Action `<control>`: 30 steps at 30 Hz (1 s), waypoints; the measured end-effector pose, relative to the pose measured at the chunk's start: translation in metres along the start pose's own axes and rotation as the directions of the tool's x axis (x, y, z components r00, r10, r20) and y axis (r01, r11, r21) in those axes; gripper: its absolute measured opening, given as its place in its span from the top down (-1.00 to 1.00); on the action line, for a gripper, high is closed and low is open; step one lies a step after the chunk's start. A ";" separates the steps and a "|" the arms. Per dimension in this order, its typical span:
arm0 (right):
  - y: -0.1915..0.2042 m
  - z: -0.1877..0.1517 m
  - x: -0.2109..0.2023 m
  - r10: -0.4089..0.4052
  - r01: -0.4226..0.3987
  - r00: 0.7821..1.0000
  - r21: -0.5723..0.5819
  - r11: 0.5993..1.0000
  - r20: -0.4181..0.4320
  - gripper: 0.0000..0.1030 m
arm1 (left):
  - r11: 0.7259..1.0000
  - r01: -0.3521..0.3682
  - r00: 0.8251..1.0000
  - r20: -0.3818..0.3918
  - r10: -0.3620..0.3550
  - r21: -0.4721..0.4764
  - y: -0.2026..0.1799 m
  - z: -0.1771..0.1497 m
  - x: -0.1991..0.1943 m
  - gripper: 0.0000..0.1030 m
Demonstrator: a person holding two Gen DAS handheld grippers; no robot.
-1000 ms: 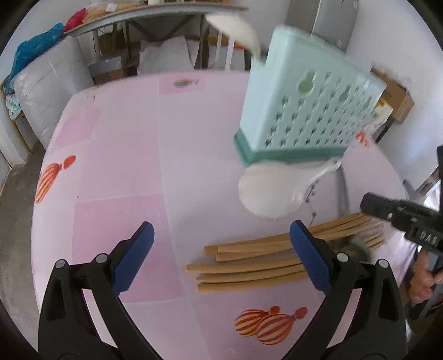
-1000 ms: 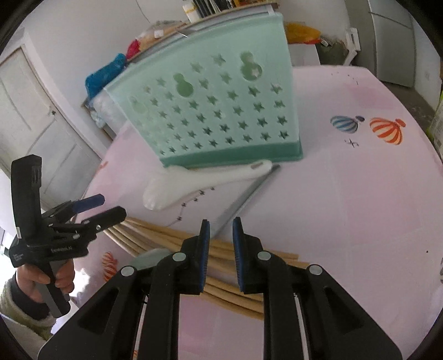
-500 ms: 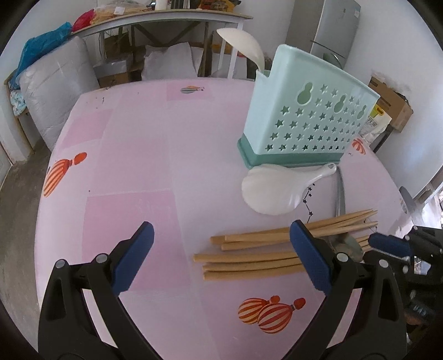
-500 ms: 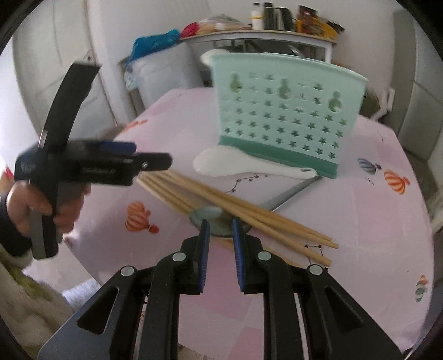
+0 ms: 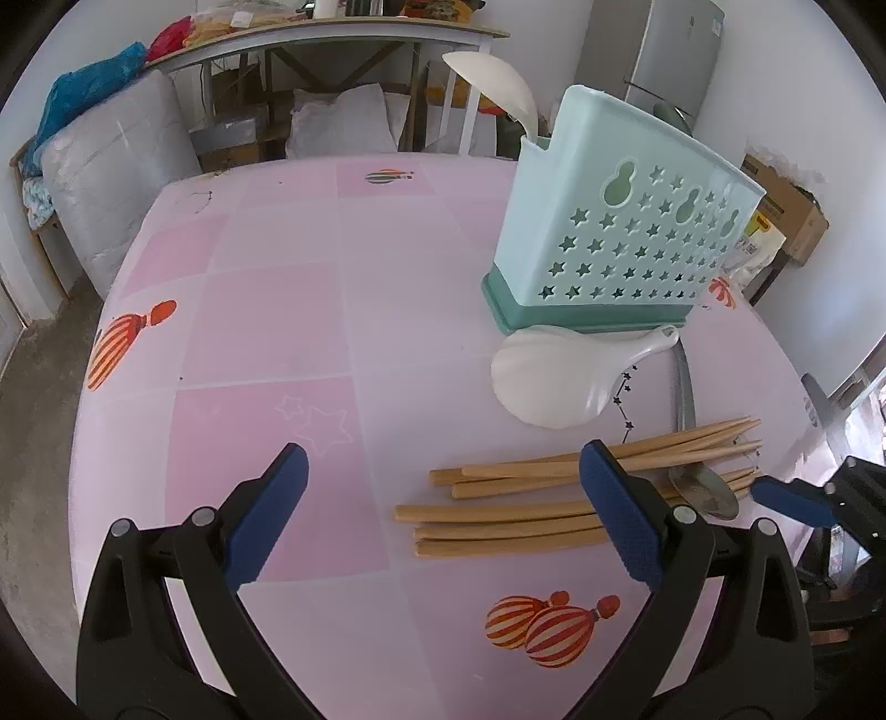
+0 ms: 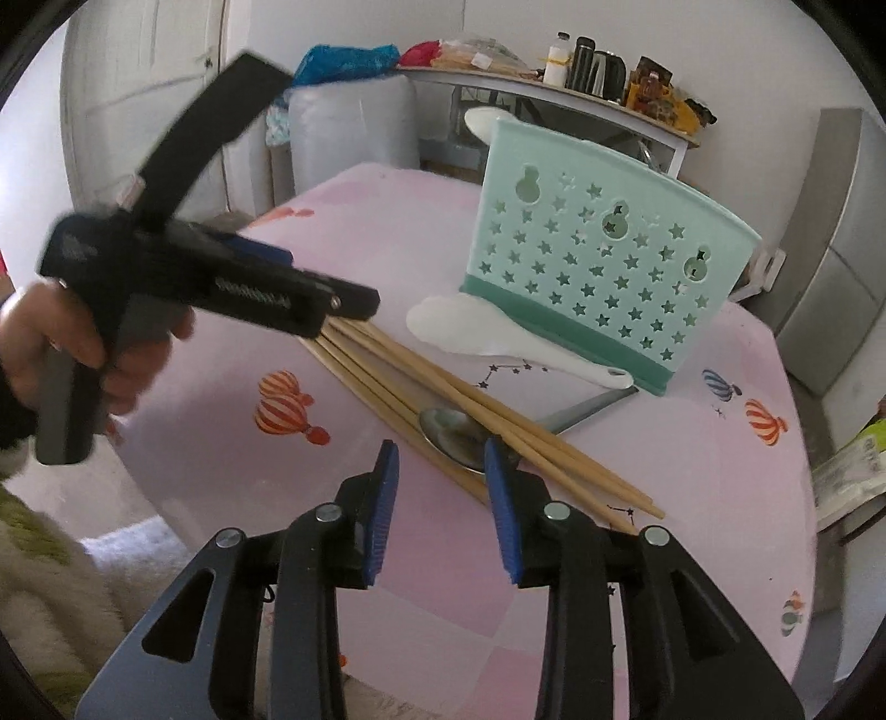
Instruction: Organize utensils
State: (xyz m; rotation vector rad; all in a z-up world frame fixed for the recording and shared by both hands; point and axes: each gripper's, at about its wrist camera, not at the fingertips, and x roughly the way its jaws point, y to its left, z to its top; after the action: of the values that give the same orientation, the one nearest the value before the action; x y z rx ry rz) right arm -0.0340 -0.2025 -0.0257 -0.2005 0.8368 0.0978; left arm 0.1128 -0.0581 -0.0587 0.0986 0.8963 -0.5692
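Several wooden chopsticks (image 5: 515, 501) (image 6: 443, 387) lie on the pink round table. A metal spoon (image 5: 703, 490) (image 6: 454, 435) lies among them. A white rice paddle (image 5: 554, 379) (image 6: 487, 338) rests against a mint utensil holder (image 5: 620, 238) (image 6: 598, 255), which holds another white paddle (image 5: 498, 80). My left gripper (image 5: 443, 498) is open and empty, above the thick ends of the chopsticks; it also shows in the right wrist view (image 6: 310, 299). My right gripper (image 6: 440, 482) is open and empty, just short of the spoon bowl.
The table edge (image 6: 183, 487) is close below both grippers. A long side table (image 5: 332, 33) with bags and bottles stands behind, with a wrapped mattress (image 5: 111, 183) at left. A cardboard box (image 5: 786, 210) sits at the right.
My right gripper has opened from shut and swung round to face the spoon. My left gripper has pulled back from the holder, staying open.
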 end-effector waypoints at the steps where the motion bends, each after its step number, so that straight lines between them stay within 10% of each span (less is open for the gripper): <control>1: 0.002 0.000 0.000 -0.006 0.006 1.000 -0.006 1.000 -0.002 0.38 | 1.000 0.010 1.000 0.003 -0.010 -0.006 0.000 0.000 -0.001 -0.83; 14: -0.015 -0.005 -0.013 0.004 -0.010 0.999 0.123 0.992 0.047 0.38 | 0.976 0.207 0.977 0.056 -0.204 -0.072 -0.007 0.033 0.000 -0.82; 18: -0.027 -0.006 -0.018 0.011 -0.024 0.998 0.181 0.983 0.069 0.38 | 0.962 0.250 0.968 0.017 -0.250 -0.111 -0.009 0.041 0.020 -0.30; 30: -0.060 -0.014 -0.022 0.056 -0.091 0.992 0.340 0.936 0.111 0.38 | 0.901 0.360 0.917 -0.087 -0.389 -0.242 -0.001 0.045 0.061 0.16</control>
State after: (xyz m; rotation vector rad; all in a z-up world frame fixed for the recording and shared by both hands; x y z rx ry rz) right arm -0.0493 -0.2646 -0.0099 0.1660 0.7489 0.0295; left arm 0.1747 -0.0991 -0.0768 -0.2487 1.1140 -0.8245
